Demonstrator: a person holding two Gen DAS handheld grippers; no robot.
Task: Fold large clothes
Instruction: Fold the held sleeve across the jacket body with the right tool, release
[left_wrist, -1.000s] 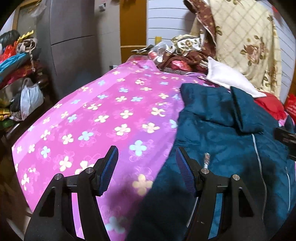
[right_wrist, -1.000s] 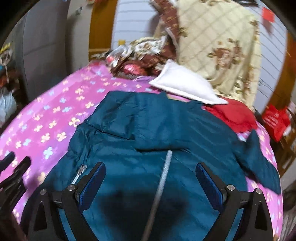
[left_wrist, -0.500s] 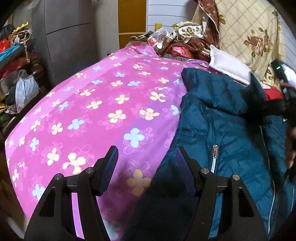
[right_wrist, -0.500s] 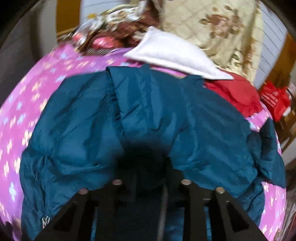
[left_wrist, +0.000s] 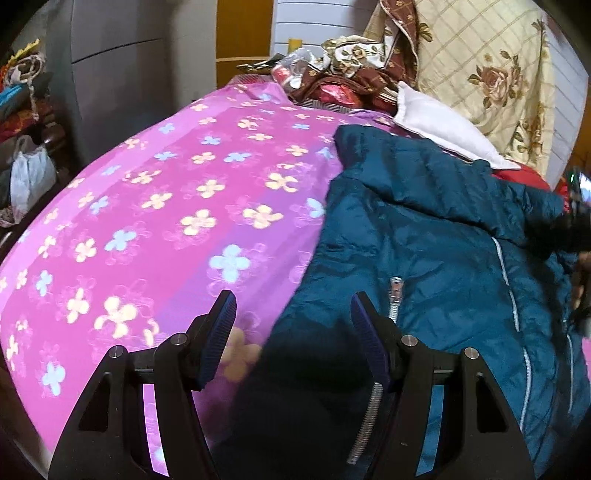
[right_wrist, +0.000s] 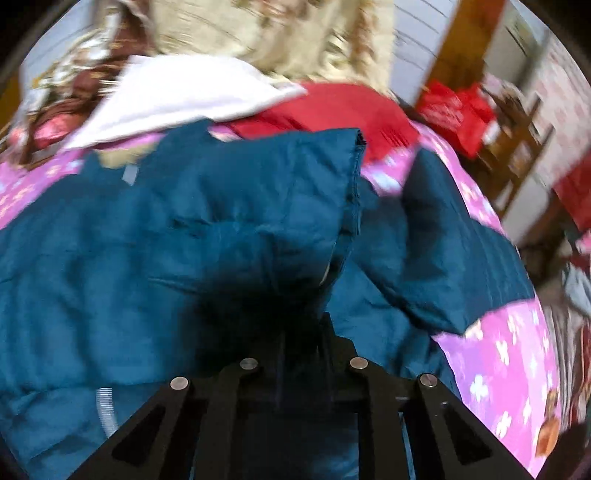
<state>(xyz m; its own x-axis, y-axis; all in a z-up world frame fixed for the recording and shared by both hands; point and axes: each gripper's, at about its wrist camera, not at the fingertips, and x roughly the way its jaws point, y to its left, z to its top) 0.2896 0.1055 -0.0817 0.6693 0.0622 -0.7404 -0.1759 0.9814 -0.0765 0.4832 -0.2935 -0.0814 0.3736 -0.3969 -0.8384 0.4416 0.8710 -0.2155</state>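
Observation:
A teal quilted jacket (left_wrist: 436, 236) lies on a pink flowered bedspread (left_wrist: 177, 206), its zipper facing up. My left gripper (left_wrist: 293, 326) is open and empty over the jacket's near left edge, with the right finger above the zipper. My right gripper (right_wrist: 301, 325) is shut on a fold of the jacket (right_wrist: 229, 221) and holds it lifted; its fingertips are hidden in the cloth. The right gripper also shows as a dark shape at the right edge of the left wrist view (left_wrist: 576, 229).
A white pillow (left_wrist: 439, 125), a red cloth (right_wrist: 325, 110) and a heap of patterned bedding (left_wrist: 354, 74) lie at the bed's far end. Grey cabinets (left_wrist: 122, 66) and piled bags stand to the left. Red bags and wooden furniture (right_wrist: 491, 122) stand to the right.
My right gripper has closed on the jacket and pulled a fold up and to the right. My left gripper stayed open and shifted slightly along the jacket's left edge.

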